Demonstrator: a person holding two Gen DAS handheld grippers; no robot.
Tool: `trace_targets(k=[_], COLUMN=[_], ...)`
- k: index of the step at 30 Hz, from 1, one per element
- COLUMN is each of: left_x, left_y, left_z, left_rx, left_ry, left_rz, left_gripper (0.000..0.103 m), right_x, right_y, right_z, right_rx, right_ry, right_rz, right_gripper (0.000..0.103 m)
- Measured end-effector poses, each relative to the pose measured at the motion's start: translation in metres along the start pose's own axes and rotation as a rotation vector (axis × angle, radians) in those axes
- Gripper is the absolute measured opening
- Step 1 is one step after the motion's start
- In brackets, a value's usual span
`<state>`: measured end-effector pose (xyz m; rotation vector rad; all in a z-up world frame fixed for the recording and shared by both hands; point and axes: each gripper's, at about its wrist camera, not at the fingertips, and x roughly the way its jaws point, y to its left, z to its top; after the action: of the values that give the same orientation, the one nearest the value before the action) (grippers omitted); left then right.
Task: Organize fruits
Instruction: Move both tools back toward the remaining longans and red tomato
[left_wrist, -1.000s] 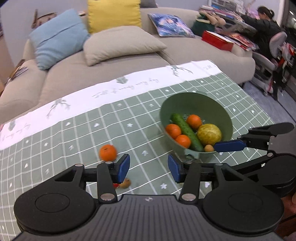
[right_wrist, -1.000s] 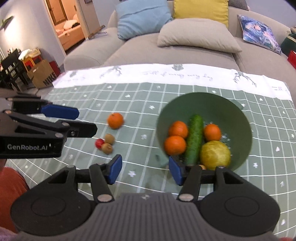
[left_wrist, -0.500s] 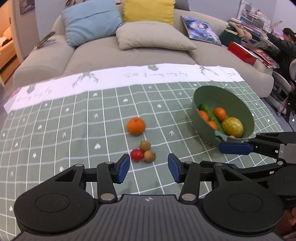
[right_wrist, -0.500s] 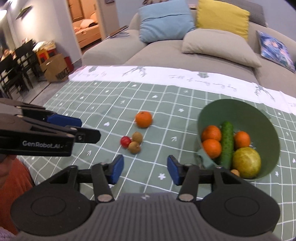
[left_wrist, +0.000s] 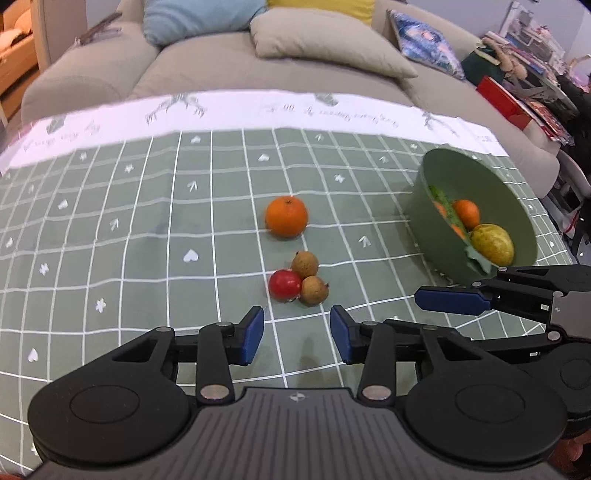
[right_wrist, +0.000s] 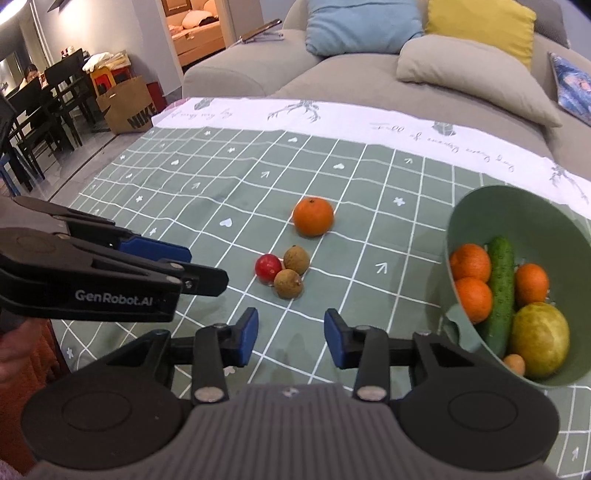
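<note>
We are holding both tongs low over the surface (left_wrist: 110, 229), which is wearing a green checked cloth, and we are taking the green bowl (right_wrist: 546, 236) as our landmark. From the left wrist view the bowl's near wall is hiding most of its load: only the tip of the cucumber (left_wrist: 439, 195), slivers of orange and the yellow-green fruit (left_wrist: 493, 243) are showing. From the right wrist view the contents are reading clearly: the cucumber (right_wrist: 500, 291) is lying with its long axis running from the bowl's near rim toward its far side, two oranges to its left, one to its right, the yellow-green fruit (right_wrist: 539, 339) at the near right, and a small brown fruit (right_wrist: 515, 363) partly cut off by the rim.

Left of the bowl, well apart from it, a loose orange (right_wrist: 313, 216) is sitting alone. Nearer us than that orange, a red fruit (right_wrist: 268, 266) and two brown fruits (right_wrist: 296, 259) (right_wrist: 289, 283) are touching in a cluster.

The left tongs (left_wrist: 297, 334) are standing apart, gripping nothing, with the cluster just beyond their tips. The right tongs (right_wrist: 291, 339) are likewise spread and empty, left of the bowl's near rim.
</note>
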<state>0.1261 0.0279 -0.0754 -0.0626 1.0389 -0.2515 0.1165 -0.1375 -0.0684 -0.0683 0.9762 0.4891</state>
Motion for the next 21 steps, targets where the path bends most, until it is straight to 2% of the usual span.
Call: trace_targets(k=[5,21], left_x=[0.016,0.04], left_y=[0.011,0.035], left_z=[0.003,0.011], left_rx=[-0.029,-0.072], left_ry=[0.03,0.064], left_rz=[-0.004,-0.023], left_gripper=[0.045,0.045], right_x=[0.025,0.086], right_y=[-0.002,0.001], right_z=[0.007,0.027], right_rx=[0.003,-0.058], right_ry=[0.031,0.073], right_rz=[0.02,0.048], right_gripper=[0.033,0.029])
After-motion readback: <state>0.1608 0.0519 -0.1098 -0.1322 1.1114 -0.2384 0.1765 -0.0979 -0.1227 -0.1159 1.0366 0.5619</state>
